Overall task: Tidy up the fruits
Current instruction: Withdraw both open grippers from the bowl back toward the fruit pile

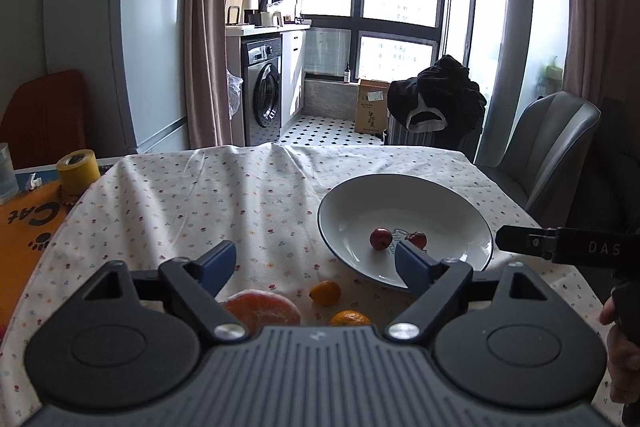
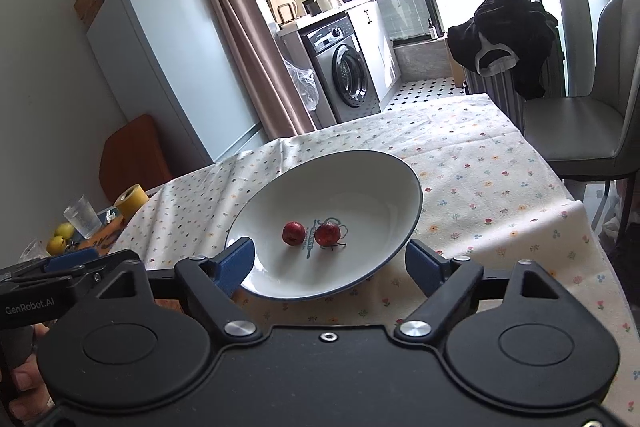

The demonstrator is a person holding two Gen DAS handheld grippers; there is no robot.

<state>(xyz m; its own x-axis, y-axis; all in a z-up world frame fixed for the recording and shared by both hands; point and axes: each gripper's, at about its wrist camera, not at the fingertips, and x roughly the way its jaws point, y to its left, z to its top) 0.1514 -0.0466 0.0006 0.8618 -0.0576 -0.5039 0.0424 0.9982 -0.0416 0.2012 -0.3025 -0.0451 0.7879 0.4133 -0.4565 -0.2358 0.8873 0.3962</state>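
Left gripper [image 1: 316, 267] spread wide, blue fingers [image 1: 218, 263] clear of everything, holding nothing, hovering low over the floral tablecloth [image 1: 192, 203]; between and just below the fingers, three orange fruits counted on the cloth: one large peeled mandarin [image 1: 262, 309] nearest the left finger, one small oval kumquat [image 1: 325, 292] in the middle, one small mandarin [image 1: 350, 318] partly hidden by the gripper body. Right gripper [image 2: 330, 265] likewise spread wide and empty, left finger [image 2: 236, 265] over the near rim of the white plate [image 2: 360, 187], right finger just off the rim above the cloth; whether the finger touches the rim cannot be told. Inside the plate, two small red fruits counted, one [image 2: 293, 233] beside the other [image 2: 327, 234], close together but apart, near the centre. Further out, at the table's left edge, one roll of yellow tape [image 2: 132, 201], one clear glass [image 2: 83, 215] and two yellow-green fruits [image 2: 60, 237]. Beyond the table, one grey chair [image 2: 592, 131]
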